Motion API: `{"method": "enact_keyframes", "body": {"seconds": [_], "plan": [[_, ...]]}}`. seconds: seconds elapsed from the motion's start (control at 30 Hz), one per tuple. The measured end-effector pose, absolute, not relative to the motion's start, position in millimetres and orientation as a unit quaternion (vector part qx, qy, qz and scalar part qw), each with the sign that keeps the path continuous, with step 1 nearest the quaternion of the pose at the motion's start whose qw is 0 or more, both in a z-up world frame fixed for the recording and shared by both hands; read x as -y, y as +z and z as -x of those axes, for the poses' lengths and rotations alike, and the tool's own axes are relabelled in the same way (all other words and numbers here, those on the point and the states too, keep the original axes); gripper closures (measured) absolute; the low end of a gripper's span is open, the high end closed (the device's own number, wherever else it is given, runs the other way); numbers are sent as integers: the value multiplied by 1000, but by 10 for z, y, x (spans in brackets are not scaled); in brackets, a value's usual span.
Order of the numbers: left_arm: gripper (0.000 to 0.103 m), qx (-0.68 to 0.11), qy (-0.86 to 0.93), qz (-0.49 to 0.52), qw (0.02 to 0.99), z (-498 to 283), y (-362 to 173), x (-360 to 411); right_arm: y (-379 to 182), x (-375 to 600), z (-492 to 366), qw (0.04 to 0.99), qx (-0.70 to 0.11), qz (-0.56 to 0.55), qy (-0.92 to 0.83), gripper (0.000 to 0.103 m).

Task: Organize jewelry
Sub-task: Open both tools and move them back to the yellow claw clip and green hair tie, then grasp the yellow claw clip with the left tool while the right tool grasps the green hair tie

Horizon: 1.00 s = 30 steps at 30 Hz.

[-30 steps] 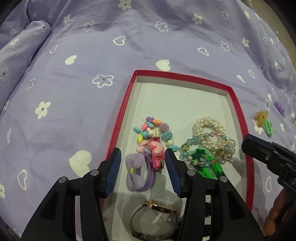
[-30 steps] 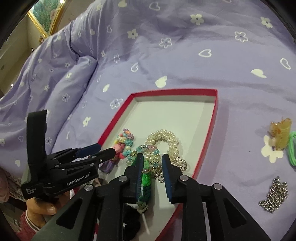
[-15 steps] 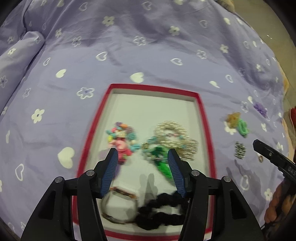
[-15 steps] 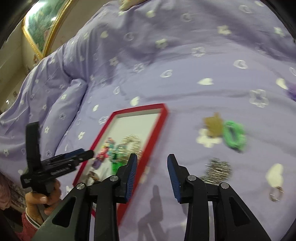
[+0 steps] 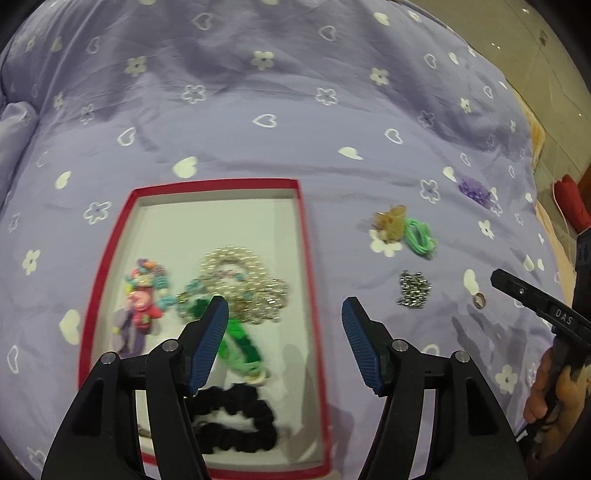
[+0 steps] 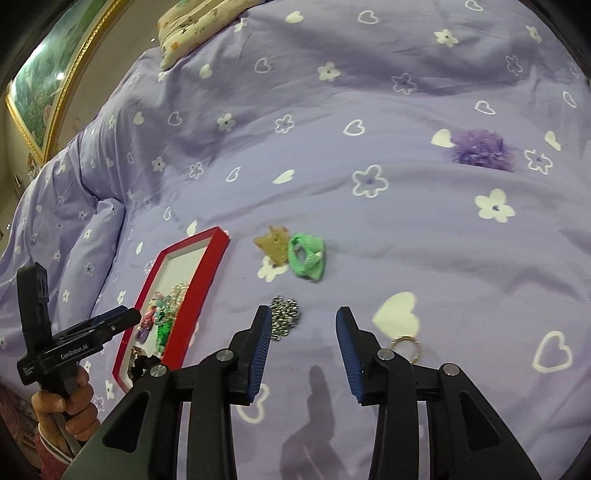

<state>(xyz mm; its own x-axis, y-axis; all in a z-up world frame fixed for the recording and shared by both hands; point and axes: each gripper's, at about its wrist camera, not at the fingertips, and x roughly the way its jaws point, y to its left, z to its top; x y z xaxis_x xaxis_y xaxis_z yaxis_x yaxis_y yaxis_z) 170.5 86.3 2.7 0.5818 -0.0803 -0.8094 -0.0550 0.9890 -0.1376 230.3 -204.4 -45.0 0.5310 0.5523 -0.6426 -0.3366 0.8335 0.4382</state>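
Note:
A red-rimmed white tray (image 5: 303,236) (image 6: 207,266) lies on the purple bedspread and holds pearl bracelets (image 5: 236,266), colourful beads (image 5: 146,291), a green braided band (image 5: 240,343) and a black scrunchie (image 5: 236,421). Loose on the bed are a silver chain (image 5: 413,293) (image 6: 283,317), a green hair tie (image 5: 421,236) (image 6: 306,258), an amber clip (image 5: 389,221) (image 6: 273,245), a ring (image 5: 479,299) (image 6: 404,347) and a purple scrunchie (image 5: 476,190) (image 6: 480,149). My left gripper (image 5: 284,321) is open and empty above the tray's right edge. My right gripper (image 6: 301,332) is open and empty, between chain and ring.
The bedspread (image 6: 332,166) has folds and a raised roll at the left (image 6: 74,221). A patterned pillow (image 6: 195,22) and a framed picture (image 6: 48,74) are at the back left. A red object (image 5: 570,199) lies off the bed's right edge.
Both grippers pulled back from the tray and swung right. My right gripper left the green band in the tray and opened wider, now over the loose items on the bed.

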Motion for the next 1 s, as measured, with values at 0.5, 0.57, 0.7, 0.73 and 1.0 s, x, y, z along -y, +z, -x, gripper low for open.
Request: {"method": "enact_keyframes", "body": {"seconds": [0.5, 0.57, 0.7, 0.73, 1.0], "plan": [[39, -472, -30, 75, 878, -2168, -33, -489, -656, 1768, -2809, 859, -426, -88, 271, 64], [39, -476, -32, 80, 875, -2228, -63, -474, -692, 1698, -2893, 858, -428, -79, 274, 64], [39, -483, -37, 88, 871, -2344, -123, -424, -808, 1587, -3061, 853, -440, -65, 272, 68], [38, -484, -38, 88, 870, -2376, -137, -405, -835, 1575, -3087, 852, -442, -62, 273, 70], [31, -486, -51, 101, 866, -2659, -235, -152, -799, 1828, -2993, 862, -425, -91, 262, 91]]}}
